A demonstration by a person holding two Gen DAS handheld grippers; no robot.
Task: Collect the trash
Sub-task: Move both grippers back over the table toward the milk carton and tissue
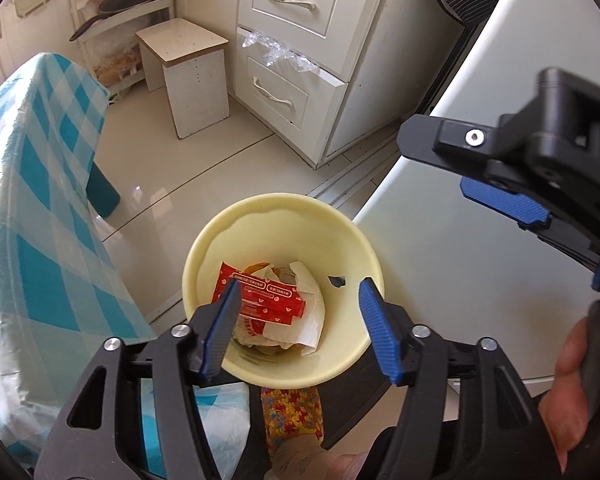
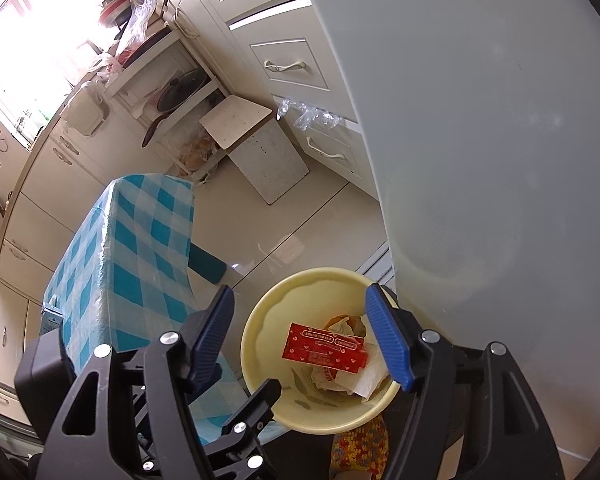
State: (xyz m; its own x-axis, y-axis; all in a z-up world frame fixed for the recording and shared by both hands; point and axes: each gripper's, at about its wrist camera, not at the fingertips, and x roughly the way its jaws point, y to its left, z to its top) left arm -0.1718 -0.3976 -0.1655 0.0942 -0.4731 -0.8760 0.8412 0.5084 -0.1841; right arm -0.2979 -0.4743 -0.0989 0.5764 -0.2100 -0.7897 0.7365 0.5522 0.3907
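Okay, red printed sachet [image 1: 266, 298] sits on crumpled wrappers inside the pale yellow plastic bin [image 1: 276, 216]. Left gripper [image 1: 296, 320] and right gripper [image 2: 300, 340] jaws open, empty. Lift clear vertically, avoid the rim.

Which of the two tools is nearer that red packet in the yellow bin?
Left. The left tool hangs open directly over the red packet in the yellow bin; the right tool hovers open higher, off to the side.

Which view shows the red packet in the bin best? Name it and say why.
The left wrist view: the red packet lies near centre, large, on crumpled paper in the yellow bin, though the left tongs' finger hides one corner. The right wrist view shows it whole but smaller.
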